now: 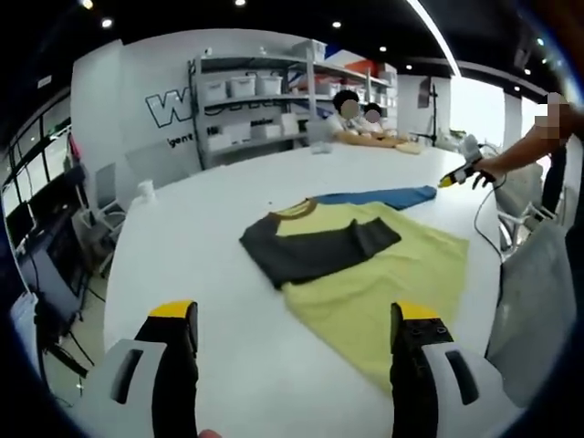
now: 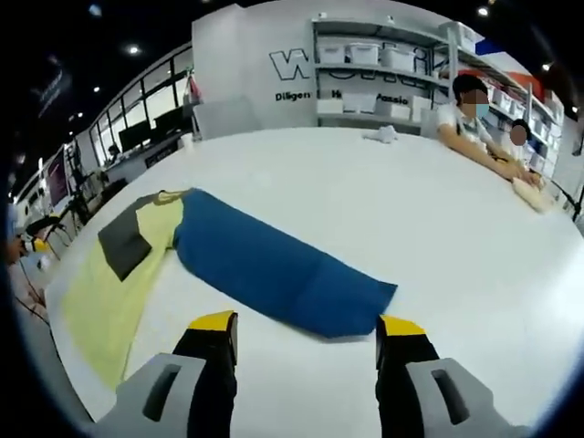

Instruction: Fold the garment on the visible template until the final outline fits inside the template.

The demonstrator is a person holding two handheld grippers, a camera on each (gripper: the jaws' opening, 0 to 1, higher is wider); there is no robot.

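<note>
Lying ahead of left gripper, shirt, untouched

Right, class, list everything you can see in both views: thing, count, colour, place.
shirt: one, yellow body, one dark grey sleeve folded across it, one blue sleeve spread out; on the table
table: one, white, large, under the shirt
shelves: one rack, grey with white bins, by the far wall
seated people: two, at the table's far edge
cloth: one, white, far on the table
left gripper: one, black jaws with yellow tips, open, above the table
right gripper: one, same colours, open, near the blue sleeve
</note>
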